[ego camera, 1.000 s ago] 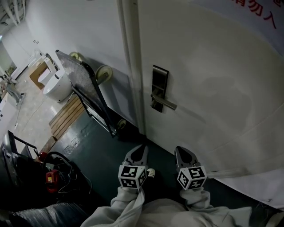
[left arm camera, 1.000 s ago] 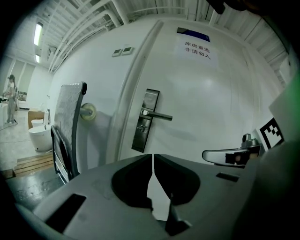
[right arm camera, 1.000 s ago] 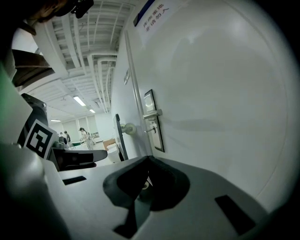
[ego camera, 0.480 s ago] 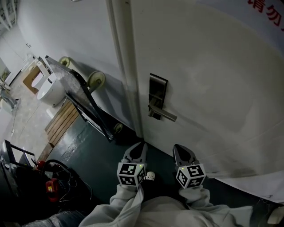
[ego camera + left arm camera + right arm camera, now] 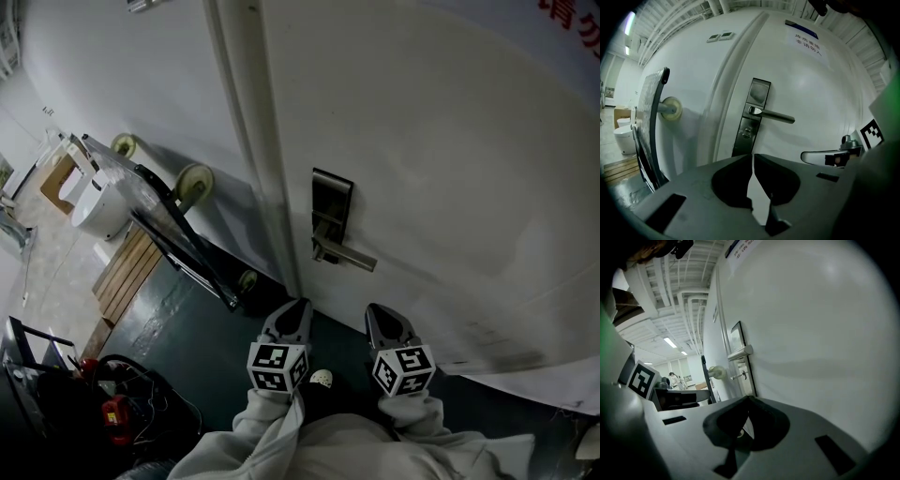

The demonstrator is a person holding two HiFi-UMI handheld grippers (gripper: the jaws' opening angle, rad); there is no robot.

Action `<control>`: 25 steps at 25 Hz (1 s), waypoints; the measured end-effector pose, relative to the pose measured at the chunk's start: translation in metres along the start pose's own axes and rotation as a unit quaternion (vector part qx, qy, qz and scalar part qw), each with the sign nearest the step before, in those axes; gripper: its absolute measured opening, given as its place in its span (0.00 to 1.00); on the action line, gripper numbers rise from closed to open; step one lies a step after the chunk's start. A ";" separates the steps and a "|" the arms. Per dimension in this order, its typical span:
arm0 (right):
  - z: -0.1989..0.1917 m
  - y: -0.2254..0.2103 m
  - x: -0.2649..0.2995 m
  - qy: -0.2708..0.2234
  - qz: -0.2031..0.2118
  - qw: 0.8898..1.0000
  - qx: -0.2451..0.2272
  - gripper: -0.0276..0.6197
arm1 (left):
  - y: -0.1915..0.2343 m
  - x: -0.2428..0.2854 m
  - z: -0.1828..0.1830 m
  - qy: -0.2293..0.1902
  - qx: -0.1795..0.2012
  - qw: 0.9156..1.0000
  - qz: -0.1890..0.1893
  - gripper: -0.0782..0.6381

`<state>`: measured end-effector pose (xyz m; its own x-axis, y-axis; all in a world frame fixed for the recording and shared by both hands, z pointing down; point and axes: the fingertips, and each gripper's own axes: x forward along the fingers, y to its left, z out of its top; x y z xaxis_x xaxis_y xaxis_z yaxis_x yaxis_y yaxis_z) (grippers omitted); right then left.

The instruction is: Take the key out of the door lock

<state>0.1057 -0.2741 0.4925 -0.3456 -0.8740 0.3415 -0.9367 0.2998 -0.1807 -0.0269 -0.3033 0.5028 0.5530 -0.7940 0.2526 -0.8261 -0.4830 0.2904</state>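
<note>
Left gripper view: the key (image 5: 747, 134) is being seen as a small stub under the handle (image 5: 771, 114) — the sign (image 5: 805, 43) print is unreadable; the left gripper (image 5: 752, 155) and the right gripper (image 5: 747, 400) are being held closed, empty.

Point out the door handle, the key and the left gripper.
door handle (image 5: 349, 259), head view, middle of the lever.
key (image 5: 738, 376), right gripper view, on its protruding shaft.
left gripper (image 5: 752, 156), left gripper view, between its shut fingertips.
</note>
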 end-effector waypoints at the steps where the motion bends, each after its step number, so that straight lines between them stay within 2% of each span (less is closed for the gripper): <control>1: 0.000 0.001 0.003 0.000 0.000 1.000 0.001 0.12 | 0.002 0.001 0.000 0.000 0.000 1.000 -0.001 0.14; 8: 0.003 0.004 0.022 -0.002 0.001 1.000 0.005 0.12 | 0.013 0.013 0.006 -0.005 -0.034 0.999 -0.024 0.14; 14: 0.007 0.006 0.027 -0.003 -0.005 1.000 0.002 0.12 | 0.014 0.026 0.017 -0.018 -0.097 0.993 -0.063 0.14; 16: 0.007 0.004 0.027 -0.002 -0.010 1.000 0.003 0.12 | 0.015 0.030 0.018 -0.018 -0.137 0.988 -0.068 0.14; 18: 0.005 0.002 0.025 -0.001 -0.017 1.000 0.006 0.12 | 0.017 0.034 0.017 -0.019 -0.200 0.976 -0.079 0.15; 21: 0.003 0.000 0.024 0.002 -0.026 1.000 0.006 0.12 | 0.016 0.040 0.017 -0.026 -0.301 0.947 -0.112 0.15; 23: 0.002 0.000 0.023 0.003 -0.030 1.000 0.004 0.12 | 0.016 0.042 0.020 -0.034 -0.350 0.927 -0.129 0.15; 25: 0.002 -0.001 0.021 0.004 -0.036 0.999 0.005 0.12 | 0.015 0.046 0.023 -0.037 -0.384 0.911 -0.143 0.16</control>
<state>0.0997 -0.2939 0.4977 -0.2779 -0.8904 0.3605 -0.9586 0.2329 -0.1638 -0.0165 -0.3559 0.4982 0.7011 -0.7130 0.0099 -0.3135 -0.2957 0.9024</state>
